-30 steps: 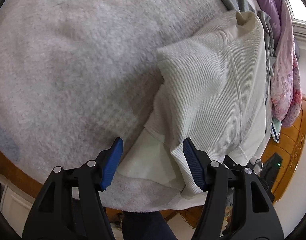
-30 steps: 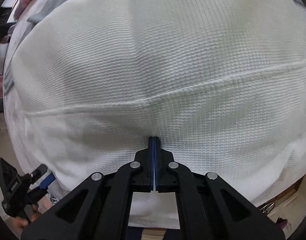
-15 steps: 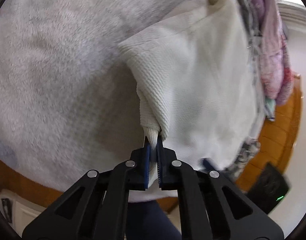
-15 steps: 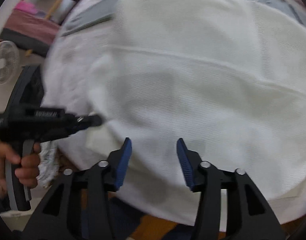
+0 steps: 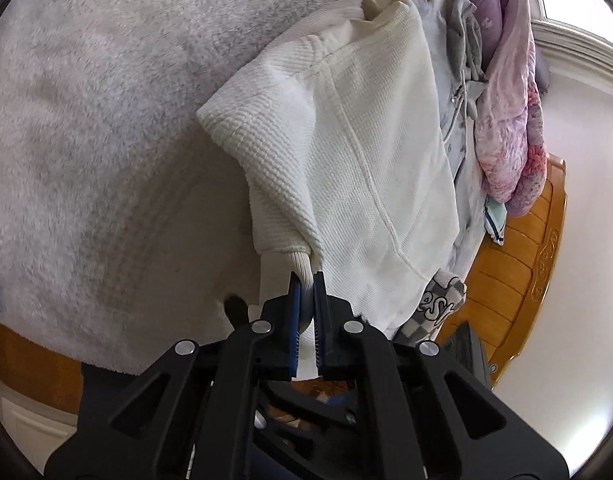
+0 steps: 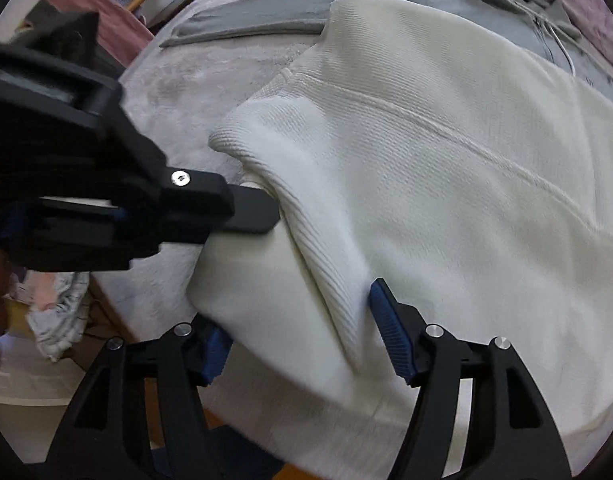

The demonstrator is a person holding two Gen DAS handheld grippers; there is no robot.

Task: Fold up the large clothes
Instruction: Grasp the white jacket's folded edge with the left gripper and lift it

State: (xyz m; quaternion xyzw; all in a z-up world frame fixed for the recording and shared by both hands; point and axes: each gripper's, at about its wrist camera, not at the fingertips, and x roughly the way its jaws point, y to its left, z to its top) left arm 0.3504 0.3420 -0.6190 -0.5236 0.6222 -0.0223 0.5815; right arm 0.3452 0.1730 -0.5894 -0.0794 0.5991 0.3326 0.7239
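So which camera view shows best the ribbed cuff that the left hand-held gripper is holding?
The left wrist view: the cuff sits centred, pinched in the closed left hand-held gripper. The right wrist view shows only that gripper from the side, its tip against the white sweater, hiding the cuff.

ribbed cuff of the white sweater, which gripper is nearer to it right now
Left. The left gripper is shut on the ribbed cuff of the white sweater. The right gripper is open, straddling a sleeve fold lower down, apart from the cuff.

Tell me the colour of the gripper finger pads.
Blue, ribbed pads on black fingers; clearest in the right wrist view, where the right gripper stands open.
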